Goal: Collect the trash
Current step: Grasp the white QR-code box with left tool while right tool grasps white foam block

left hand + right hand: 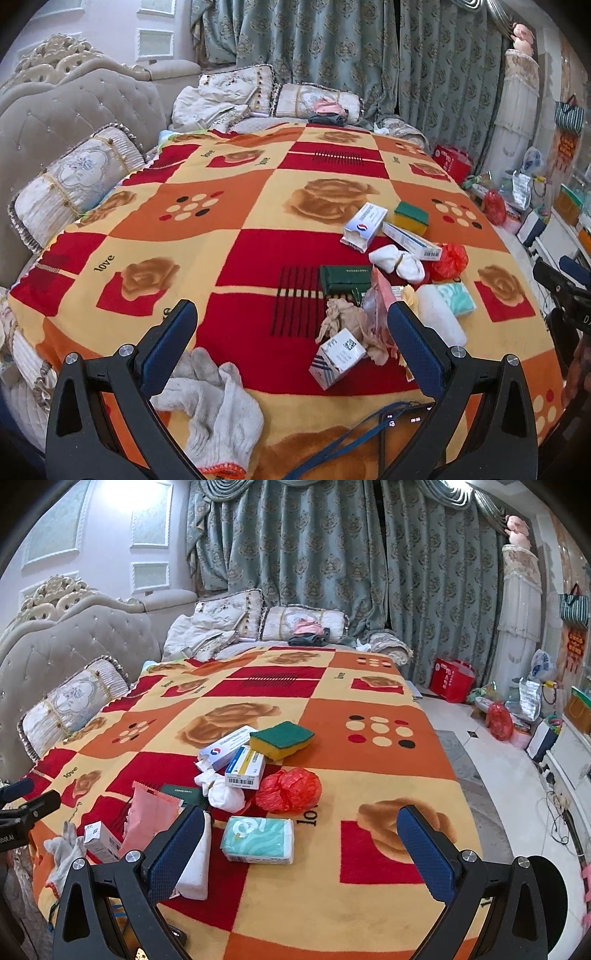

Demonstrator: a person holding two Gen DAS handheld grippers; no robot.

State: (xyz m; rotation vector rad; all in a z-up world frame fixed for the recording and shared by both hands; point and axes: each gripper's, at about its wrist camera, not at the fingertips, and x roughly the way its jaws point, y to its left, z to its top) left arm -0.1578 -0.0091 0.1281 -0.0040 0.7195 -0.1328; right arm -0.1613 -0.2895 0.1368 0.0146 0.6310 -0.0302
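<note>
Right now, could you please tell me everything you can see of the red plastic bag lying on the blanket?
The red plastic bag is thin, glossy, translucent film, crumpled into a loose rounded bundle with its top gathered and twisted. It rests on the patterned blanket amid the clutter, apart from both grippers. A small barcoded box lies against its far left side and balled white socks sit just left of it. The tissue pack lies nearer the camera, apparently not touching.

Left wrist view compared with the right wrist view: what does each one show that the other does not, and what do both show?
Only the left wrist view shows the whole grey knitted work glove, the blue cord and a dark screen at the blanket's near edge. Only the right wrist view shows the white tiled floor beside the bed. Both share the green-and-yellow sponge, the crumpled red plastic bag, the teal tissue pack and open, empty grippers: left gripper, right gripper.
</note>
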